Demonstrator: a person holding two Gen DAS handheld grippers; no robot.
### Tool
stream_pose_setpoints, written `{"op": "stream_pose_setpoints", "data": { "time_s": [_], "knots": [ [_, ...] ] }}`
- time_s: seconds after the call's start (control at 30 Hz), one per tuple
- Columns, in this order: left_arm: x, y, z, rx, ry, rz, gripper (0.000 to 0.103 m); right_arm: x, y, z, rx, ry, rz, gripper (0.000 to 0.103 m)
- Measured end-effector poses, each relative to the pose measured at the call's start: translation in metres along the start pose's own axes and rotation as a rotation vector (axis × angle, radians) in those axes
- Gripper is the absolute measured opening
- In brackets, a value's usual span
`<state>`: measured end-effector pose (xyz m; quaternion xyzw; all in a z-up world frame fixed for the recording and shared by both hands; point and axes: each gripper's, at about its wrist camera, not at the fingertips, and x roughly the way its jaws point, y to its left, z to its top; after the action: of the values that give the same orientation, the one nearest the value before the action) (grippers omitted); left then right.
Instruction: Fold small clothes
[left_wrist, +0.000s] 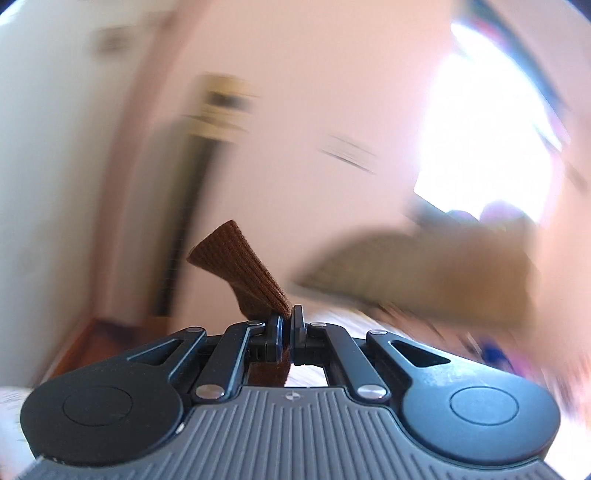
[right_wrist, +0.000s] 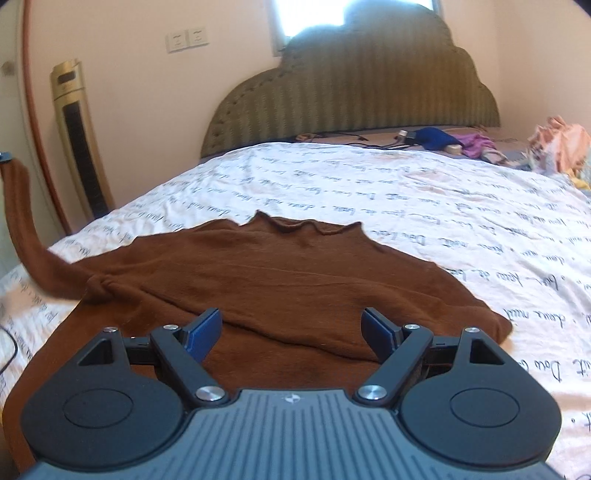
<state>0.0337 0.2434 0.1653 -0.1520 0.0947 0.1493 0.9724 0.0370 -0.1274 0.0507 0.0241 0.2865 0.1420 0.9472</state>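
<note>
- Left wrist view: the left hand-held gripper (left_wrist: 287, 325) is clamped on the brown sleeve cuff (left_wrist: 236, 273), lifted off the bed amid heavy blur. To fold well, carry the sleeve across the body, keeping it flat.
- Right wrist view: the right hand-held gripper (right_wrist: 291, 332) stands wide apart, holding nothing, low over the brown sweater (right_wrist: 280, 273) spread on the bed (right_wrist: 461, 206); whether it touches the fabric is unclear. The raised sleeve (right_wrist: 22, 221) hangs at left.

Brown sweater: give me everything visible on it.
The brown sweater is a soft ribbed knit with a rolled, wavy high collar. Its body lies flat, collar pointing at the headboard, on the white script-printed bedsheet. One sleeve is lifted off the bed, its cuff pinched in the shut left gripper. The open right gripper hovers over the body; contact is unclear.
</note>
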Motion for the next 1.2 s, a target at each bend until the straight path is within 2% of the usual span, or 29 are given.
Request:
{"op": "stream_pose_setpoints", "data": {
  "time_s": [0.17, 0.27, 0.33, 0.37, 0.4, 0.43, 0.47, 0.57, 0.67, 0.73, 0.8, 0.87, 0.97, 1.1, 1.2],
  "knots": [
    [-0.008, -0.122, -0.074, 0.336, 0.125, -0.272, 0.003, -0.008, -0.023, -0.003, 0.072, -0.024, -0.03, 0.083],
    [-0.016, -0.17, -0.127, 0.468, 0.214, -0.389, 0.005, -0.012, -0.038, -0.005, 0.125, -0.033, -0.048, 0.083],
    [-0.011, -0.184, -0.161, 0.517, 0.293, -0.442, 0.012, -0.015, -0.048, -0.006, 0.156, -0.037, -0.054, 0.083],
    [-0.009, -0.191, -0.174, 0.531, 0.352, -0.48, 0.034, -0.016, -0.052, -0.007, 0.17, -0.037, -0.056, 0.083],
    [-0.003, -0.184, -0.196, 0.54, 0.418, -0.516, 0.052, -0.016, -0.055, -0.007, 0.184, -0.038, -0.056, 0.083],
    [0.002, -0.182, -0.221, 0.542, 0.474, -0.544, 0.089, -0.017, -0.059, -0.007, 0.198, -0.038, -0.055, 0.083],
    [0.002, -0.174, -0.232, 0.541, 0.505, -0.567, 0.103, -0.017, -0.061, -0.007, 0.209, -0.038, -0.052, 0.083],
    [0.001, -0.165, -0.235, 0.585, 0.539, -0.62, 0.102, -0.015, -0.067, -0.005, 0.241, -0.037, -0.036, 0.083],
    [-0.01, -0.142, -0.219, 0.553, 0.503, -0.593, 0.103, -0.008, -0.07, -0.001, 0.296, -0.025, 0.021, 0.084],
    [-0.017, -0.125, -0.193, 0.491, 0.444, -0.55, 0.103, 0.003, -0.07, 0.004, 0.353, 0.002, 0.132, 0.084],
    [-0.019, -0.106, -0.177, 0.444, 0.406, -0.47, 0.103, 0.023, -0.07, 0.006, 0.44, 0.05, 0.241, 0.084],
    [-0.018, -0.087, -0.163, 0.413, 0.382, -0.382, 0.103, 0.045, -0.071, 0.006, 0.524, 0.096, 0.303, 0.084],
    [-0.01, -0.065, -0.15, 0.37, 0.391, -0.268, 0.103, 0.078, -0.07, 0.004, 0.614, 0.153, 0.335, 0.084],
    [0.0, -0.044, -0.14, 0.279, 0.422, -0.2, 0.103, 0.107, -0.069, -0.003, 0.701, 0.194, 0.372, 0.083],
    [0.0, -0.044, -0.138, 0.281, 0.404, -0.148, 0.103, 0.118, -0.065, -0.008, 0.731, 0.187, 0.39, 0.084]
  ]
}}
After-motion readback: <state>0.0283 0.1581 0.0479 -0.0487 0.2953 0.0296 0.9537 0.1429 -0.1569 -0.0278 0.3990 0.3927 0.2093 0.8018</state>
